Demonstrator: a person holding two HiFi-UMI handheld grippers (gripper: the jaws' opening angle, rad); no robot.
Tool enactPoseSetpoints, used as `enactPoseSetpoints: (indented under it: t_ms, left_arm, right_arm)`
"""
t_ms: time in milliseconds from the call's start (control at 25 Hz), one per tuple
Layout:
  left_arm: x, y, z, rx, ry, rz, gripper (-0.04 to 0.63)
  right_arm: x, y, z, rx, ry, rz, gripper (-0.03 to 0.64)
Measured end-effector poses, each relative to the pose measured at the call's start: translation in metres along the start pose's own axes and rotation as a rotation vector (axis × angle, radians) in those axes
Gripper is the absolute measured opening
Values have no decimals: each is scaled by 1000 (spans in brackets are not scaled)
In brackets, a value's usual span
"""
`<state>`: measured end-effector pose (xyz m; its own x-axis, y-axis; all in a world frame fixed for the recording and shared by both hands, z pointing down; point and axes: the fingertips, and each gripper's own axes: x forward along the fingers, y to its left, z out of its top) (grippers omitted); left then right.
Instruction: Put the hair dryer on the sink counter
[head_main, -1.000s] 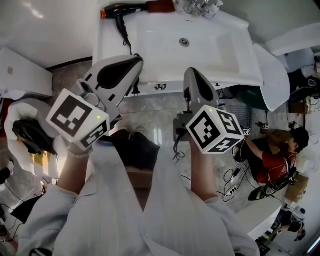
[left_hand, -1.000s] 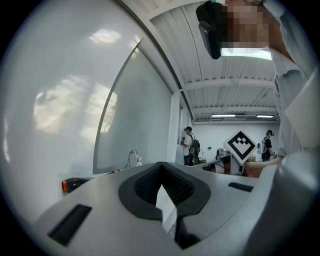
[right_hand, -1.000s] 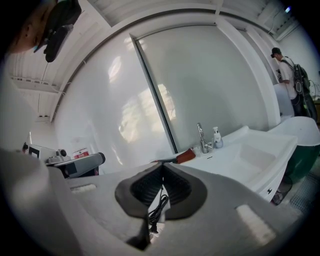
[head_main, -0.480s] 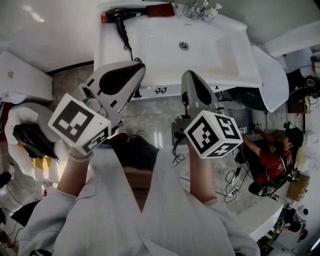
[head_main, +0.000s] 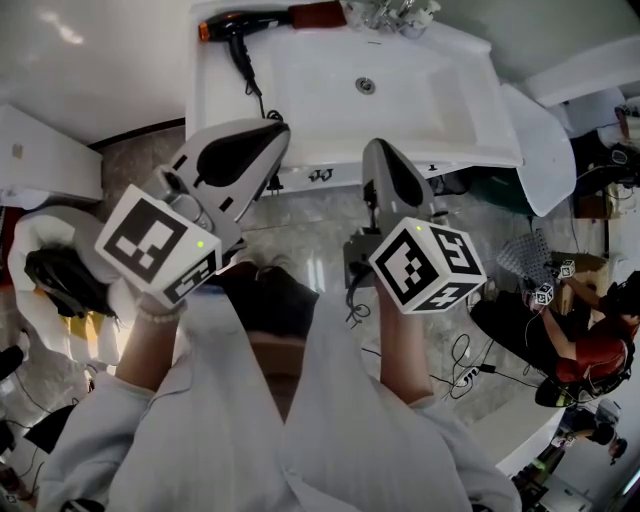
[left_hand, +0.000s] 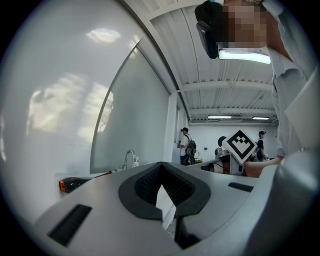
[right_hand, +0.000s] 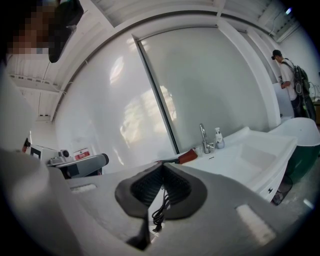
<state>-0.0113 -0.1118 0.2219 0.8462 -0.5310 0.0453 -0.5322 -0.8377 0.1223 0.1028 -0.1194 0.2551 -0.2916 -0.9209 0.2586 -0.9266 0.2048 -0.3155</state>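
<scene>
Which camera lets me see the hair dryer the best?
The head view: it looks down on the whole black hair dryer lying on the sink counter, handle included. The left gripper view shows only its orange-tipped end, low at the left. The right gripper view doesn't clearly show it.

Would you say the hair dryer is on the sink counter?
On it: the hair dryer lies on the sink counter, left of the basin.

In the left gripper view the left gripper (left_hand: 161, 167) is hiding all of the hair dryer (left_hand: 72, 183) except its orange-tipped end at 9 o'clock, and in the head view the top edge is cutting off the faucet (head_main: 385, 12) at 12 o'clock.
</scene>
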Motion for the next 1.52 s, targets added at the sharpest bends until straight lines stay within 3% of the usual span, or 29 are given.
enactPoseSetpoints:
  t_ms: [1520]
  left_arm:
    - [19, 0, -10, -21, 17, -39, 3]
  right_arm:
    - [9, -14, -27, 9, 103, -16, -3]
